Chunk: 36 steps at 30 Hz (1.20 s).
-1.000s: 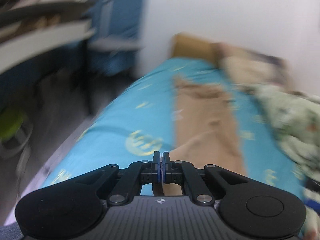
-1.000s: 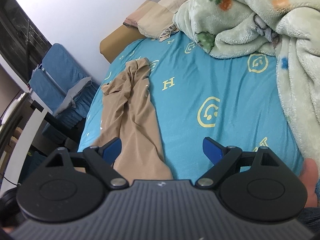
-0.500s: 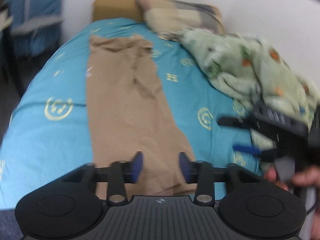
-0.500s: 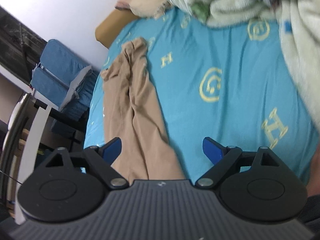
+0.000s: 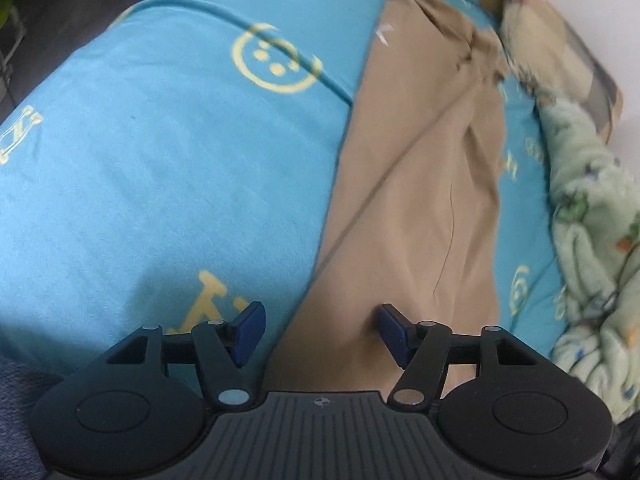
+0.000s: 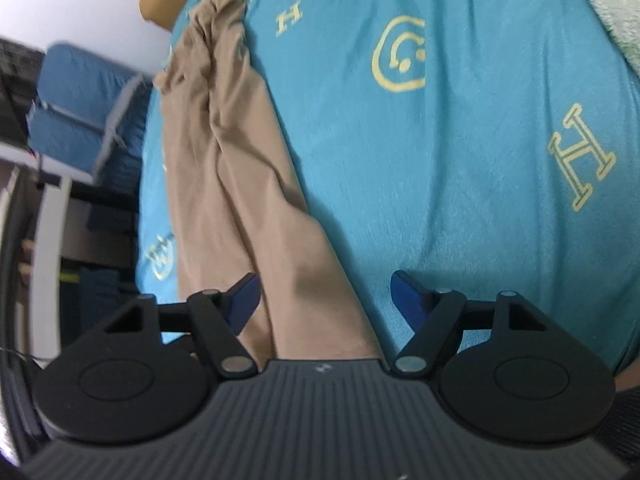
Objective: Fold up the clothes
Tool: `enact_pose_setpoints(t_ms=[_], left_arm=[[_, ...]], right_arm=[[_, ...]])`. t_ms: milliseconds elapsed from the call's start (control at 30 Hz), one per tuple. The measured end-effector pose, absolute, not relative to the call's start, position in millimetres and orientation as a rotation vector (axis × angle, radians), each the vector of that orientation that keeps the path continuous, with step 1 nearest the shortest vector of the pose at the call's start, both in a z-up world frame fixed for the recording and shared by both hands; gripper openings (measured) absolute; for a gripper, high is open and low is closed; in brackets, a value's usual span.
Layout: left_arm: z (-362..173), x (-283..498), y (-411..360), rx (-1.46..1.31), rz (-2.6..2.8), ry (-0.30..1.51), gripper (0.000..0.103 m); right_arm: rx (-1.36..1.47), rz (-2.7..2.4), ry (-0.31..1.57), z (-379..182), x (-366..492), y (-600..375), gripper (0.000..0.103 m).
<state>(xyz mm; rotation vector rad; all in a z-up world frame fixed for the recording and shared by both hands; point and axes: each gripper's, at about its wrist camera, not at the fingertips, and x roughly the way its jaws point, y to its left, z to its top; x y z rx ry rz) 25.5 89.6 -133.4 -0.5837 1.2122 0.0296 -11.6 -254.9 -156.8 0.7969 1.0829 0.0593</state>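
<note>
So both grippers are pointing down at the near end of the tan trousers, which lie stretched out lengthwise on the bed, running away toward the headboard end. The left gripper has its blue fingers spread fairly wide and the jaws are opening right now; the left edge of the trousers sits in the gap between them, but neither pad is pressing on the fabric as far as I can see. The right gripper is also wide, though its jaws are closing, and the right edge of the trouser end lies between its fingers with the pads clear of the cloth. Further out, the sheet is turquoise with yellow smiley faces and H letters printed on it. The far end of the trousers is bunched and wrinkled. To the right of them in the left wrist view there's a fluffy pale green blanket heaped on the bed, and past that a checked pillow near the white wall. In the right wrist view a blue folding chair stands off the far left side of the bed.
</note>
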Motion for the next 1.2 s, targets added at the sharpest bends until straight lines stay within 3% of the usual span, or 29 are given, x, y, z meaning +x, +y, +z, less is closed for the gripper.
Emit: enact_pose_setpoints(t_ms=[133,167,200,233,267,300,333,400,700,1000,1200], left_arm=[[-131,26,77,-0.498,-0.008,1.230,0.069],[-131,26,77,-0.492,-0.009,1.235,0.062],[-131,25,78,-0.489,-0.008,1.241,0.050],[-131,25,80,-0.495,-0.004,1.249,0.042],[-131,25,82,-0.505,0.001,1.258,0.023],[-131,24,85,-0.519,0.001,1.260,0.013],[-130,24,88,-0.533,-0.003,1.259,0.013],[-126,22,97,-0.583,-0.012,1.233,0.008],[-62,-10,152,-0.969,-0.193,0.922,0.007],[48,-73,134,-1.005,-0.331,0.754,0.006],[65,-126,125,-0.960,-0.350,0.779,0.006]], right_arm=[[0.683,0.097,1.100,-154,-11,-237,0.075],[0.685,0.124,1.111,-155,-11,-234,0.074],[0.685,0.145,1.121,-155,-12,-231,0.065],[0.684,0.154,1.133,-155,-13,-229,0.047],[0.692,0.162,1.149,-156,-14,-228,0.037],[0.705,0.171,1.167,-158,-15,-227,0.020],[0.718,0.172,1.173,-158,-17,-228,0.013],[0.742,0.164,1.159,-156,-21,-232,0.009],[0.886,0.221,0.846,-85,-55,-259,0.007],[0.870,0.336,0.635,23,-76,-266,0.006],[0.854,0.339,0.632,30,-125,-268,0.007]])
